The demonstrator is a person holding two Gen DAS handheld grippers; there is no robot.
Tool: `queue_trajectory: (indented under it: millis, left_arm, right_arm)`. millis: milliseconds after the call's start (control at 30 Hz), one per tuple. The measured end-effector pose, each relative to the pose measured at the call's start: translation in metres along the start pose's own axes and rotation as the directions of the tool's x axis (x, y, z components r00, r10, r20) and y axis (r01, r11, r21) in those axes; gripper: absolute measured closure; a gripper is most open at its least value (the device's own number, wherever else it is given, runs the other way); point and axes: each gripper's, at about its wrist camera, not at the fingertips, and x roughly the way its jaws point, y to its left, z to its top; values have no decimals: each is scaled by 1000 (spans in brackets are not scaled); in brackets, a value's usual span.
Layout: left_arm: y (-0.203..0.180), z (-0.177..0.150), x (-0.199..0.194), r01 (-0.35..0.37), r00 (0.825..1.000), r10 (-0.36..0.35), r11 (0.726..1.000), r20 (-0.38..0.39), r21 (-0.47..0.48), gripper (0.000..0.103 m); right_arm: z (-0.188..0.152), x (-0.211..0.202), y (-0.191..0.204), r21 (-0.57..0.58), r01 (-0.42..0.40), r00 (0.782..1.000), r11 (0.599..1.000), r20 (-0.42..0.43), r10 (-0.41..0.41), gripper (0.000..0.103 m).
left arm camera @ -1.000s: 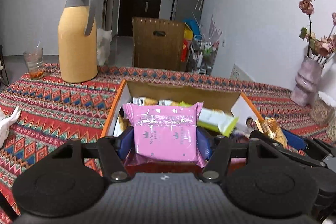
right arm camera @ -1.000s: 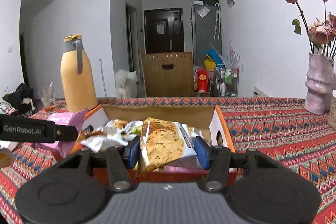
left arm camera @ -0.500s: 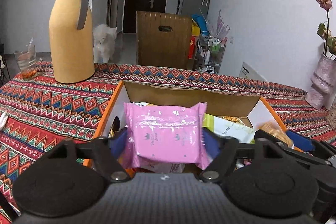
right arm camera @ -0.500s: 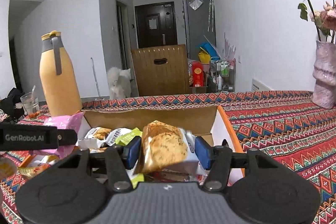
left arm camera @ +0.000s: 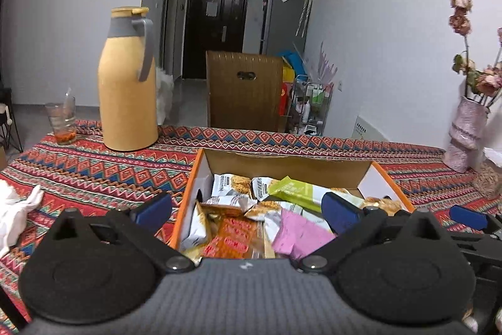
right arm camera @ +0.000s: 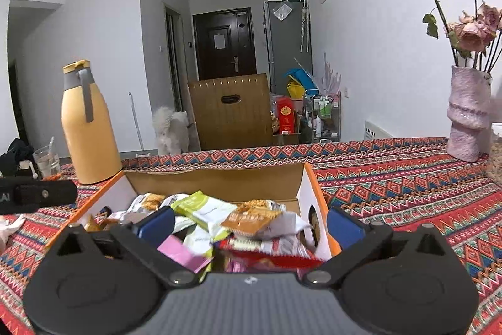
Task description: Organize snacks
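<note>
Patterned red cloth (left arm camera: 103,175) covers the table on which everything sits, and nearest the cameras both claws stand spread as wide as they go. The left gripper (left arm camera: 246,211) has just been opening: a second ago its blue pads clamped a pink packet (left arm camera: 298,236), and now that packet lies loose in the cardboard box (left arm camera: 282,160), tilted against the near right side of the heap and blurred, with neither pad touching it. The right gripper (right arm camera: 249,223) has just been opening too; the biscuit packet (right arm camera: 251,217) it pinched a moment earlier now rests on top of the pile near the box's right wall, clear of both pads. Nothing is held in either claw. Beyond these two lie the other snacks, a green bar (left arm camera: 301,190) and several white wrappers, piled without order but all inside the box. Both releases look complete, so I judge two more snacks are stowed and the hands are free to fetch whatever remains; no loose snack shows on the cloth in either view. Farther back a yellow thermos (left arm camera: 128,83) and a glass (left arm camera: 61,124) stand at the left, a pale vase (right arm camera: 467,118) of dried roses at the right, and past the table a wicker chair back (left arm camera: 244,96) and a dark door (left arm camera: 216,27).
</note>
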Motion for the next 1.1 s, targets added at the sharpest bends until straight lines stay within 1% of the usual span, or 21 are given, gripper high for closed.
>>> queue_trajectory:
  millis: [167,367,500,633,867,967,1100]
  left_arm:
    - [6,-20,-43,13,1000,-14,1000,18,11,0]
    - [13,-53,-87,35,999,-36,999,5,37,0]
    - [16,-75,-110,41,999,-41,997,-3,62,0]
    - [20,-96,-128,49,999,-48,997,-11,58,0]
    - [26,-127,-140,59,997,-56,996,-45,66,0]
    - [27,-133,-141,62,997,-58,996,-58,65,0]
    - [29,-137,-144,68,996,-64,996,-62,59,0]
  right_arm:
    - [-13,-42,1,-13,-6,1000,1000,3,6,0]
    - [-38,-95,2,-22,-18,1000,1000,4,18,0]
    - [-55,-127,5,-30,-33,999,999,-2,33,0]
    - [-73,-152,9,-46,-42,999,998,-13,41,0]
    - [-104,-172,7,-37,-57,997,998,-60,55,0]
    - [-113,-175,3,-24,-51,996,998,-78,49,0]
    - [-117,-179,-1,-11,-41,996,999,-83,40,0]
